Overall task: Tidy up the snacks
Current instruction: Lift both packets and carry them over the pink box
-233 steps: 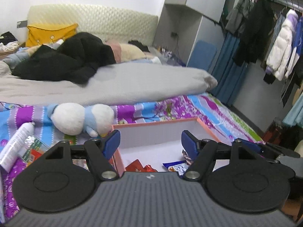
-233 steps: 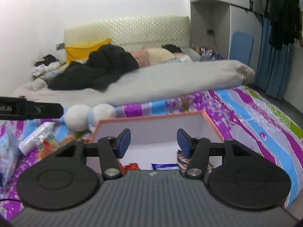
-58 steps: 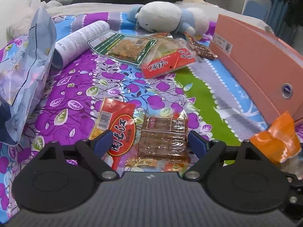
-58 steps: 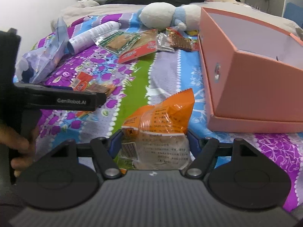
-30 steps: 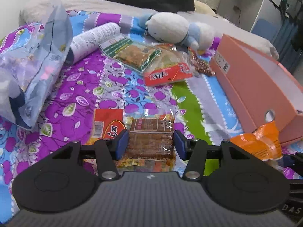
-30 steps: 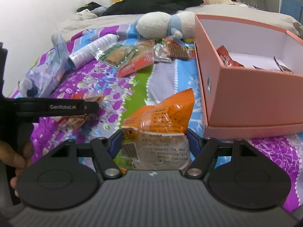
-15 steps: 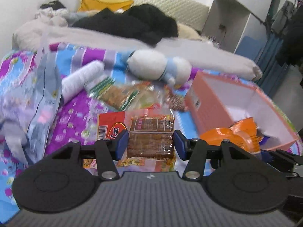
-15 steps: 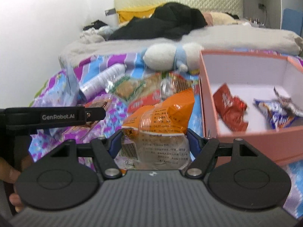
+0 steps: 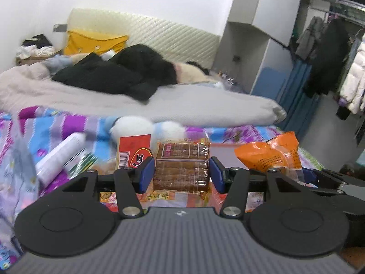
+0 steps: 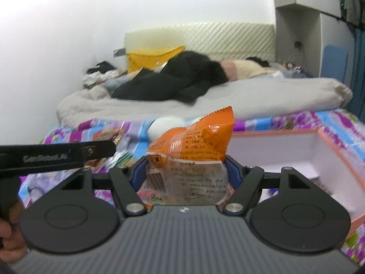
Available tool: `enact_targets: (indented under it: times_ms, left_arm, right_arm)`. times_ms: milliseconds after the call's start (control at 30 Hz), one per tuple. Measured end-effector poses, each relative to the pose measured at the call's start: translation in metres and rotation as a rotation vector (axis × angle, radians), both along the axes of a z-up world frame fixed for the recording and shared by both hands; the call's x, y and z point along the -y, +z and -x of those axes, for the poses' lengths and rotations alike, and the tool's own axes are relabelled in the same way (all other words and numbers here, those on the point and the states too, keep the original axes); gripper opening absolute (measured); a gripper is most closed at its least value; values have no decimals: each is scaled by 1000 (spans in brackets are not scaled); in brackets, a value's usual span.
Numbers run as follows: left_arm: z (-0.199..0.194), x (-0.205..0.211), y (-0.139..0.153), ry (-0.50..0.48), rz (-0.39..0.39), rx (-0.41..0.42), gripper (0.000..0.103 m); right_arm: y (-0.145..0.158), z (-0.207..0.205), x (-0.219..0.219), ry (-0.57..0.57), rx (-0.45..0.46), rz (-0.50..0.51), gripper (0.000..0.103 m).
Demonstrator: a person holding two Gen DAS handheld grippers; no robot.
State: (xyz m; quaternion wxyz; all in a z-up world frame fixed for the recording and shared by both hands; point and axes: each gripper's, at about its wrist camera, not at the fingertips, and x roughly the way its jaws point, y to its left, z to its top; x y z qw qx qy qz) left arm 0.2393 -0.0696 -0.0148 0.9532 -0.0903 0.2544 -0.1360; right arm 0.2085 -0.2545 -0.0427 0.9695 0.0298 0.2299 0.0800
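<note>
Both packets had risen off the bedspread [image 9: 57,123] – left gripper [image 9: 181,174] clamped the brown snack pack [image 9: 181,171], right gripper [image 10: 185,174] the orange bag [image 10: 194,150]. Neither yet lay in the pink box [image 10: 337,157]; loose snacks remained.

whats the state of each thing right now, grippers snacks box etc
left gripper: shut on the brown snack pack, held off the bed
brown snack pack: clamped between blue pads, upright
right gripper: shut on the orange bag, held off the bed
orange bag: clamped low, top sticking up, crinkled
box: open, no lid on, on the bedspread
white bottle: lying on its side on the bedspread
</note>
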Motion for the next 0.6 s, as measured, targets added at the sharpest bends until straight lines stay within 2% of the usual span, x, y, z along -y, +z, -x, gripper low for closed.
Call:
enact_targets:
  times_ms: [167,300,400,600]
  left_arm:
    - [-14,35,20,-49,13,36,58]
    - [-27,68,21,-103,20,33,58]
    - [-38,95,12,-132,15,8,58]
    - [-60,139,-20,-182,-24,-69,58]
  right_arm:
    - [22,-8,28,-47,52,39,72]
    - [26,-16,56,-93,57,43,72]
    - [17,-21,73,-120,30,61,72]
    - [-19,-32,104,-164,-65,48,72]
